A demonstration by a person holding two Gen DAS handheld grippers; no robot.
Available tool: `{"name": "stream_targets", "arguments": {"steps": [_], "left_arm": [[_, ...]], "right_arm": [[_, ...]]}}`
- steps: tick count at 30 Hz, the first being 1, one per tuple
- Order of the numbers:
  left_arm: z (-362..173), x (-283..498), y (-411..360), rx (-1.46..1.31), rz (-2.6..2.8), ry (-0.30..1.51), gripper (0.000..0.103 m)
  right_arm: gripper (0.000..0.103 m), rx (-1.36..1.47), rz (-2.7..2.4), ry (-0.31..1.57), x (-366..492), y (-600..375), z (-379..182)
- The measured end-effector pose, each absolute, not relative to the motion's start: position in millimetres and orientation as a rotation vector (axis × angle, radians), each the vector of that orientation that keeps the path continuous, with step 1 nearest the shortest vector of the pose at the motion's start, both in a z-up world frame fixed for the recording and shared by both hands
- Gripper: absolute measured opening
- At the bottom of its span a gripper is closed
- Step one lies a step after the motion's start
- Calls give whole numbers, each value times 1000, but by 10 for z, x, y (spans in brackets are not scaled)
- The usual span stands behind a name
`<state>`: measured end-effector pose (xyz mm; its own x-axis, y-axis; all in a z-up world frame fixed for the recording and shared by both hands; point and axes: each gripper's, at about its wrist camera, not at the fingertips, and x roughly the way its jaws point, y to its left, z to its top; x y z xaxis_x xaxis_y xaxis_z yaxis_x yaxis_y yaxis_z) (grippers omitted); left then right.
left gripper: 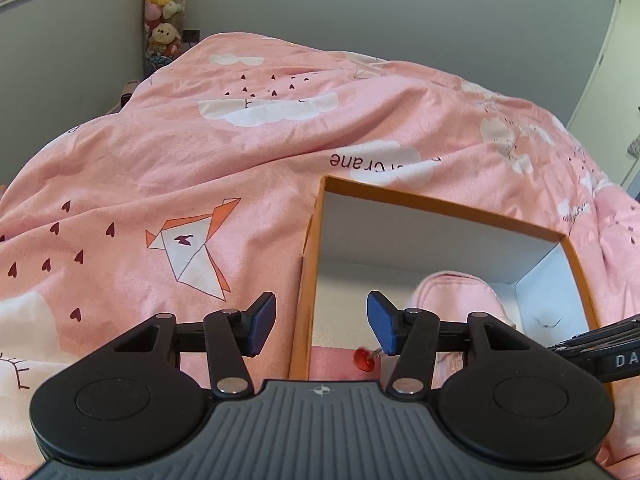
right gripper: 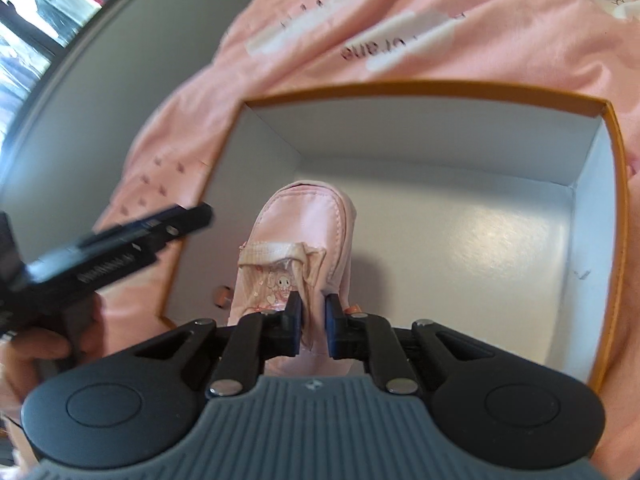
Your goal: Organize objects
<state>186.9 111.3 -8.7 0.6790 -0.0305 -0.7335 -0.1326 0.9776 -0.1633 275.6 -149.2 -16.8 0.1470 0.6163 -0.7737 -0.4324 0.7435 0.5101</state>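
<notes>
An orange cardboard box (right gripper: 612,208) with a white inside lies open on a pink duvet. A small pink child's shoe (right gripper: 304,232) with a cartoon strap sits inside the box at its left. My right gripper (right gripper: 313,316) is shut on the shoe's heel collar, over the box. In the left wrist view the box (left gripper: 316,248) shows at lower right, with the shoe's toe (left gripper: 452,296) inside. My left gripper (left gripper: 322,322) is open and empty, straddling the box's left wall. The left gripper also shows in the right wrist view (right gripper: 120,240), left of the box.
The pink duvet (left gripper: 168,176) with cloud and origami crane prints covers the bed all round the box. A small red bead-like thing (left gripper: 363,358) lies by the box's near edge. Plush toys (left gripper: 164,8) hang in the far corner by a grey wall.
</notes>
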Motion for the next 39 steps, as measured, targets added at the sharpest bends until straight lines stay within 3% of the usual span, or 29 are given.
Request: {"name": "stream_targets", "arguments": {"steps": [24,34,39], "left_arm": [[-242,1918,1187,-228,90,874,58],[-71,1753,962,-142,89,804,59],[105,1559,870,-129,84,735,66]], "right_arm": [[15,212,724,1349,2694,-892,-851],[48,169,729,1256,2631,-865,-704],[53,114,733,1138,2498,-901,-470]]}}
